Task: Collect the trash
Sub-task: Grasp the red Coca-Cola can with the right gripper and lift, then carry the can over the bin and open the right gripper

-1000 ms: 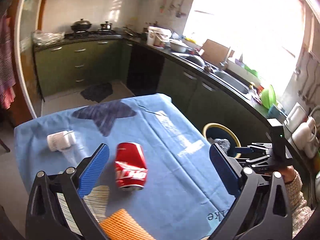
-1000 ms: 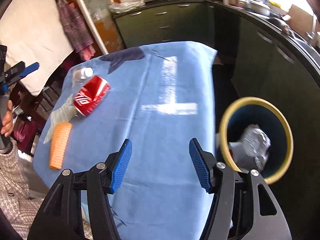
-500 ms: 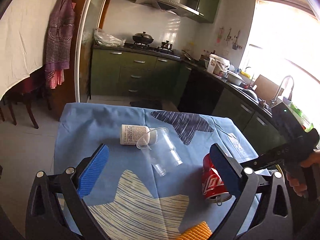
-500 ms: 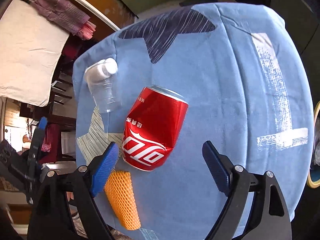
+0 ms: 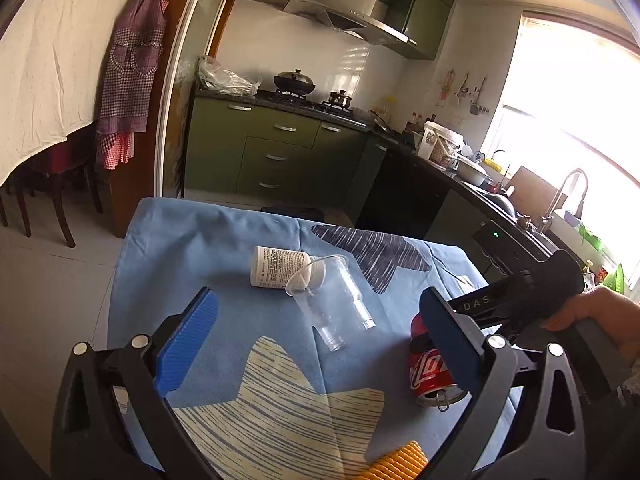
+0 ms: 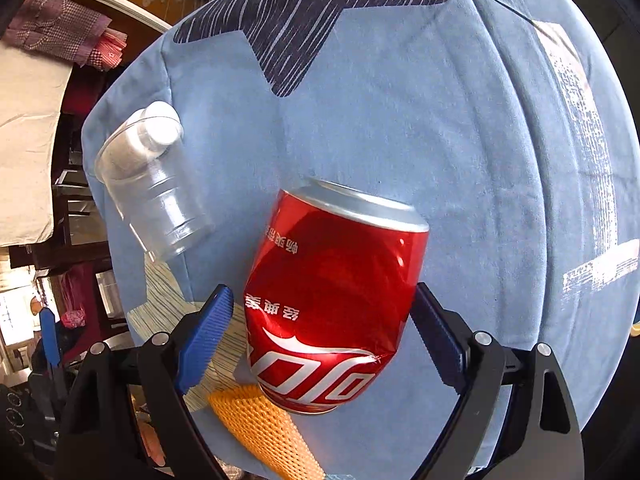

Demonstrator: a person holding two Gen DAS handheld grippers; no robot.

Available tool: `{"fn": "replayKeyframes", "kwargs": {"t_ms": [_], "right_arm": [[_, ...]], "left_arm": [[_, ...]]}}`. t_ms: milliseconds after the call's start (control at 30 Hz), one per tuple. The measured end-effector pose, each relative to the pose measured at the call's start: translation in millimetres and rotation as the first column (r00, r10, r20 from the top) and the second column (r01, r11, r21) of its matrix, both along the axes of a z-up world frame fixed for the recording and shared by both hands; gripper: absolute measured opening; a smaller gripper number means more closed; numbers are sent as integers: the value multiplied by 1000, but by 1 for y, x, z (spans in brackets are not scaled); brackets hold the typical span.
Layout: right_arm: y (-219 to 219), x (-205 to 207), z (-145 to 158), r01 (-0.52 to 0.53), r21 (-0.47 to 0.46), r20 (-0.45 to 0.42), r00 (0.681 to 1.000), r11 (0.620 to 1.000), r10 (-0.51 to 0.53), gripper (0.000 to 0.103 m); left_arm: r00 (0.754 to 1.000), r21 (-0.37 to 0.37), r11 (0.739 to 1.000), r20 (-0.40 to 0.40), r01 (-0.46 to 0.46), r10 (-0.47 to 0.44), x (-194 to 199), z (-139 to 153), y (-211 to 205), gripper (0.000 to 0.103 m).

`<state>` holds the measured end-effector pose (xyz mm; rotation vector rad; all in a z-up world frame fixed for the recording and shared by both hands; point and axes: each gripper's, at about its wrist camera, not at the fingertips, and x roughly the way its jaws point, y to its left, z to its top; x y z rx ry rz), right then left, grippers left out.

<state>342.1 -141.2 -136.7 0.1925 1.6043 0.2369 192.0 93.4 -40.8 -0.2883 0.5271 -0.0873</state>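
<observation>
Left wrist view: the left gripper (image 5: 316,344) hangs wide open and empty over the blue cloth (image 5: 200,248); a clear cup (image 5: 332,300) and white bottle (image 5: 276,268) lie ahead, untouched.

Right wrist view: the right gripper (image 6: 320,340), jaws opening, straddles the dented red can (image 6: 332,300) without pressing it. An orange mesh sleeve (image 6: 260,428) lies near. All 4 items remain to collect.

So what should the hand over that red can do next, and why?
Probably lower a little more, then close on the red can. The right gripper points down at it with its blue fingers either side, opening and not yet pressing. The can is dented and lies on its side on the blue cloth.
</observation>
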Motion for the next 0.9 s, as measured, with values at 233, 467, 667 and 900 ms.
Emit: {"fn": "replayKeyframes", "kwargs": {"t_ms": [233, 467, 667, 900], "right_arm": [[7, -5, -5, -69, -39, 4, 998, 997, 69, 78], [-8, -20, 2, -115, -1, 21, 993, 993, 115, 77], [-66, -40, 31, -92, 56, 80, 993, 994, 87, 77], [-212, -48, 80, 109, -2, 213, 971, 994, -106, 77]], "left_arm": [[1000, -6, 1000, -13, 10, -10, 2, -3, -1, 96], [1000, 14, 1000, -22, 2, -1, 3, -7, -3, 96], [999, 40, 999, -35, 6, -4, 6, -11, -8, 96], [998, 77, 997, -57, 22, -18, 9, -17, -17, 96]]}}
